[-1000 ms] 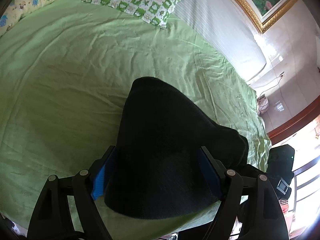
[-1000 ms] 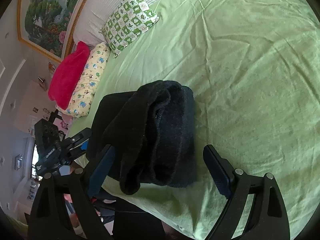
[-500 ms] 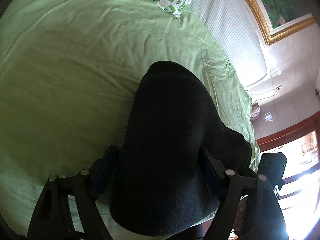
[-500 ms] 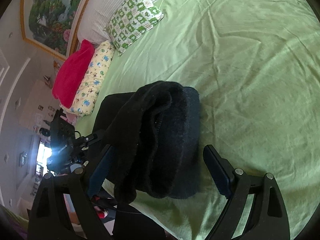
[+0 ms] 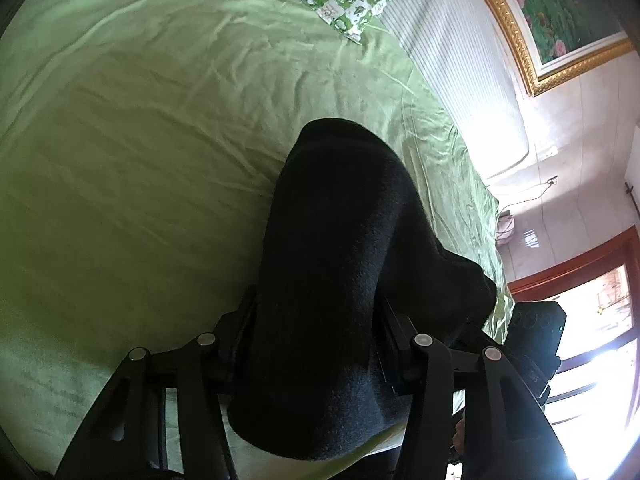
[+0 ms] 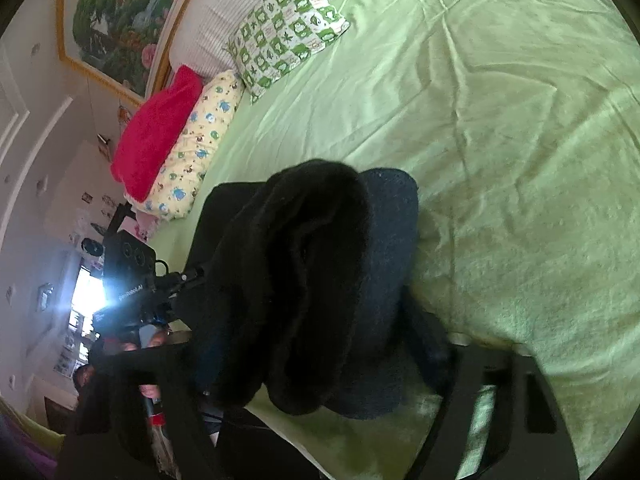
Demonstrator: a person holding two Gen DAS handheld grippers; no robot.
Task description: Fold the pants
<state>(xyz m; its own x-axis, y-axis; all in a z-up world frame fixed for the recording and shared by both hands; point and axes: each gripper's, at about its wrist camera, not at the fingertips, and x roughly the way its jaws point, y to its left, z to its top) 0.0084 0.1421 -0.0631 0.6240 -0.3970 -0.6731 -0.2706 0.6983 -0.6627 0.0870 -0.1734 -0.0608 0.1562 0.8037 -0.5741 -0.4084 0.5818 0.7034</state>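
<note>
The black pants (image 5: 336,264) lie folded into a thick bundle near the front edge of the green bed (image 5: 140,160). My left gripper (image 5: 316,344) straddles the bundle's near end, its jaws closed in against the cloth on both sides. In the right wrist view the pants (image 6: 320,280) show stacked folded layers. My right gripper (image 6: 316,344) is blurred, its jaws closing on the bundle's other side. The left gripper's body also shows in the right wrist view (image 6: 132,276).
A green-and-white checked pillow (image 6: 288,24), a yellow printed pillow (image 6: 196,148) and a red cushion (image 6: 156,128) lie at the head of the bed. A framed painting (image 5: 560,12) hangs on the wall. The bed's front edge is just below both grippers.
Both grippers went from open around the bundle to closing in on it. The left jaws narrowed onto the cloth; the right jaws are moving inward, blurred.
</note>
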